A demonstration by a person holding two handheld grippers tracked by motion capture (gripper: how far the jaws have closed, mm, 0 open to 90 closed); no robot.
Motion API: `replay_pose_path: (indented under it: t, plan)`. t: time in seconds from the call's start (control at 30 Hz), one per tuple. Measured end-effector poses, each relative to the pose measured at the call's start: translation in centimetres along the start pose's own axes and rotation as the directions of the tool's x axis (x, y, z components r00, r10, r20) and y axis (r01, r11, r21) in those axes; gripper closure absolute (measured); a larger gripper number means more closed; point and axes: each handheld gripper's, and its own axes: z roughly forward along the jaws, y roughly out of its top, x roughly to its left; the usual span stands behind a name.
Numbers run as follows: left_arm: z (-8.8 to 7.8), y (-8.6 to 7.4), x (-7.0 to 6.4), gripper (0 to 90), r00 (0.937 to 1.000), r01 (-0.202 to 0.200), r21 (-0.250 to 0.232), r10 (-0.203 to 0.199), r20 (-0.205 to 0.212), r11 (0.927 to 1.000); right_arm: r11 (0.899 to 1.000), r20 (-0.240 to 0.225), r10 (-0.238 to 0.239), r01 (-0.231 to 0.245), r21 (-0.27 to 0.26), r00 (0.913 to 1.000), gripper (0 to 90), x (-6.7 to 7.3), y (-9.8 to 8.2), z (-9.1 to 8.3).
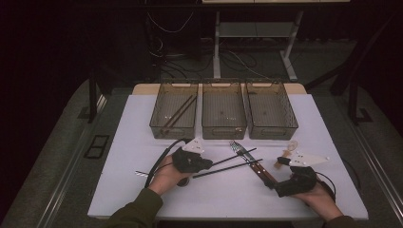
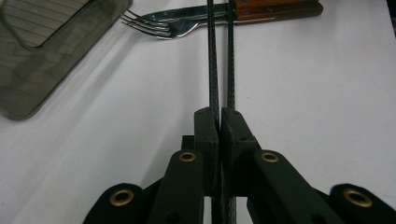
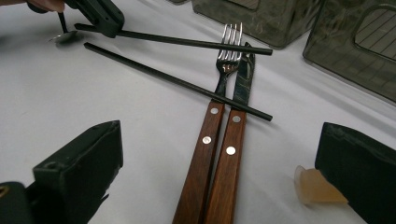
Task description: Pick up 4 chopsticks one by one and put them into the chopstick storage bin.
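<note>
My left gripper [image 1: 207, 163] has its jaws pressed together on one black chopstick [image 2: 213, 70], near its end; the stick runs straight out ahead of the jaws. A second chopstick [image 3: 177, 82] lies loose on the white table [image 1: 142, 123] just beside the held one and is not gripped, though from the left gripper view the two run almost parallel and I cannot tell if the jaws touch it. My right gripper [image 3: 219, 182] stands wide apart and clamps nothing, with the wooden handles of the fork [image 3: 205, 140] and the knife [image 3: 231, 149] lying between its jaws

Risks from here, as I judge them:
- Grip sits far back on a long thin stick, so the tip may droop or swing when I lift, and could twist out of the pads
- The far end of the held stick reaches over the fork tines; a low sweep would drag the fork or knife
- The loose chopstick rests across the fork and knife; nudging it would roll it away

Room: three smoky bins stand ahead of the left gripper; the left bin [image 1: 174, 110] already has chopsticks in it. Open table lies to the left of my left gripper, well apart from the near table edge. A small amber piece [image 3: 315, 186] lies just beside the right gripper's right jaw
</note>
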Motion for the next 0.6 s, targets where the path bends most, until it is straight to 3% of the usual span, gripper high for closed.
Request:
replay_pose_path:
  t: [0.23, 0.6]
  plan:
    - [-1.2, -0.1, -0.1, 85.0, 0.9998, 0.013, -0.044, -0.012, 0.015, 0.999, 1.0, -0.016, -0.003, 0.004, 0.013, 0.9999, 1.2, -0.4, 0.3, 1.1]
    - [-3.1, -0.1, -0.1, 85.0, 0.9992, 0.04, -0.087, -0.039, 0.009, 0.9954, 1.0, -0.018, -0.005, 0.006, 0.014, 0.9998, 1.1, 0.0, 0.1, 0.6]
